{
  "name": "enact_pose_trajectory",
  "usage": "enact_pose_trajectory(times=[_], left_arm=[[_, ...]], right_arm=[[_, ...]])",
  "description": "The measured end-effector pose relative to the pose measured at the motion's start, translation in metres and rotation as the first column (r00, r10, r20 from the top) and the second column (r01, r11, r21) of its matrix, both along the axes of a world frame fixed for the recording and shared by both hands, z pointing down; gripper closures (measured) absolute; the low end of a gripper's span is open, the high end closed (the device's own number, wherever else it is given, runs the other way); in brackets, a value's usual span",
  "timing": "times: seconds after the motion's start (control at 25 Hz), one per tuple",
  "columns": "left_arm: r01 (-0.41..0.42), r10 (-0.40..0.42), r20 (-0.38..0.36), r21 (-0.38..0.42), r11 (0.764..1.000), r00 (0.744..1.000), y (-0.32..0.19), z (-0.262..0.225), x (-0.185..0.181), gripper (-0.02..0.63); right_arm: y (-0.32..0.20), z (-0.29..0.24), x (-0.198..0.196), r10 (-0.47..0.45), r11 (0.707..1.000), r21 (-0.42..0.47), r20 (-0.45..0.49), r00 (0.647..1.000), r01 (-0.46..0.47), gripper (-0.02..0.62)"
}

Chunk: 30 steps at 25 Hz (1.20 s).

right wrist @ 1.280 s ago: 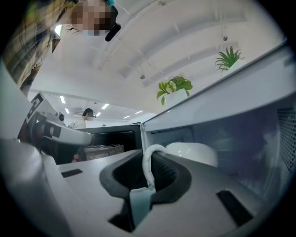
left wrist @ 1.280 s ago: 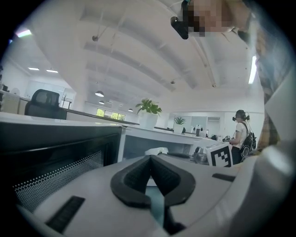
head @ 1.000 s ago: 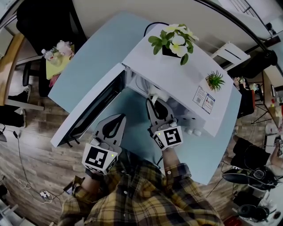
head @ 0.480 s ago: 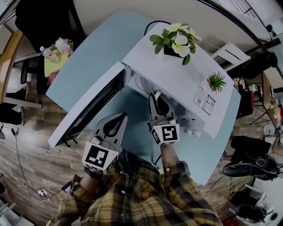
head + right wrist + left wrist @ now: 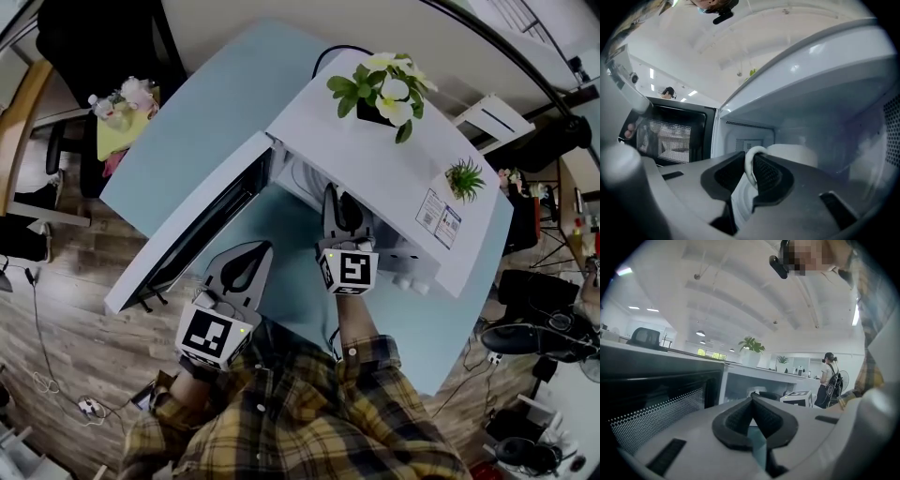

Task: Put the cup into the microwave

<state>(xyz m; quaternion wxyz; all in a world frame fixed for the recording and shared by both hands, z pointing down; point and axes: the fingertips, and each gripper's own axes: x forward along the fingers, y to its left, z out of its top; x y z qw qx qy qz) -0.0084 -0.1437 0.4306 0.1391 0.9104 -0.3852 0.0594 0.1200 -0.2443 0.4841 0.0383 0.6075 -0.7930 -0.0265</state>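
item: cup [image 5: 793, 153], white, seemingly glazed ceramic; judged rigid, moderately weighty, smooth-surfaced, and liable to chip against the cavity walls. best hold: the loop handle [image 5: 749, 165], pinched across its band. location: inside the open microwave [image 5: 375, 150], within the cavity mouth; whether its base rests on the cavity floor cannot be told. right gripper [image 5: 751, 161]: jaws narrow, clamped on the handle, reaching into the cavity. left gripper [image 5: 752, 401]: jaw tips closed together, nothing between them, idle beside the swung-out door [image 5: 187, 230].
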Motion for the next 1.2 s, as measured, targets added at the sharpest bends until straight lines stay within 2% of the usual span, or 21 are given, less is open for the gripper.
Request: enact_pose_trajectory(times=[0.24, 0.44, 0.6, 0.76, 0.96, 1.2], left_arm=[[0.004, -0.004, -0.003, 0.002, 1.0, 1.0, -0.001, 0.001, -0.002, 0.614], [-0.005, 0.005, -0.007, -0.004, 1.0, 1.0, 0.002, 0.004, 0.0, 0.614], [-0.005, 0.005, -0.015, -0.006, 1.0, 1.0, 0.004, 0.002, -0.001, 0.614], [0.005, -0.005, -0.02, -0.002, 1.0, 1.0, 0.006, 0.003, -0.005, 0.614], [0.012, -0.012, -0.017, -0.013, 1.0, 1.0, 0.01, 0.006, -0.008, 0.614], [0.022, -0.023, -0.018, -0.009, 1.0, 1.0, 0.011, 0.005, -0.012, 0.614]], right_arm=[[0.006, 0.01, -0.007, 0.006, 1.0, -0.022, -0.045, 0.999, -0.007, 0.537], [0.01, 0.026, -0.015, -0.005, 0.996, -0.094, -0.065, 0.998, -0.001, 0.54], [0.012, 0.034, -0.019, -0.013, 0.993, -0.117, -0.07, 0.997, 0.005, 0.543], [0.013, 0.044, -0.02, -0.02, 0.986, -0.166, -0.059, 0.998, 0.01, 0.541], [0.013, 0.048, -0.022, -0.018, 0.987, -0.163, -0.055, 0.998, 0.009, 0.541], [0.014, 0.052, -0.021, -0.004, 0.985, -0.174, 0.001, 1.0, 0.005, 0.541]])
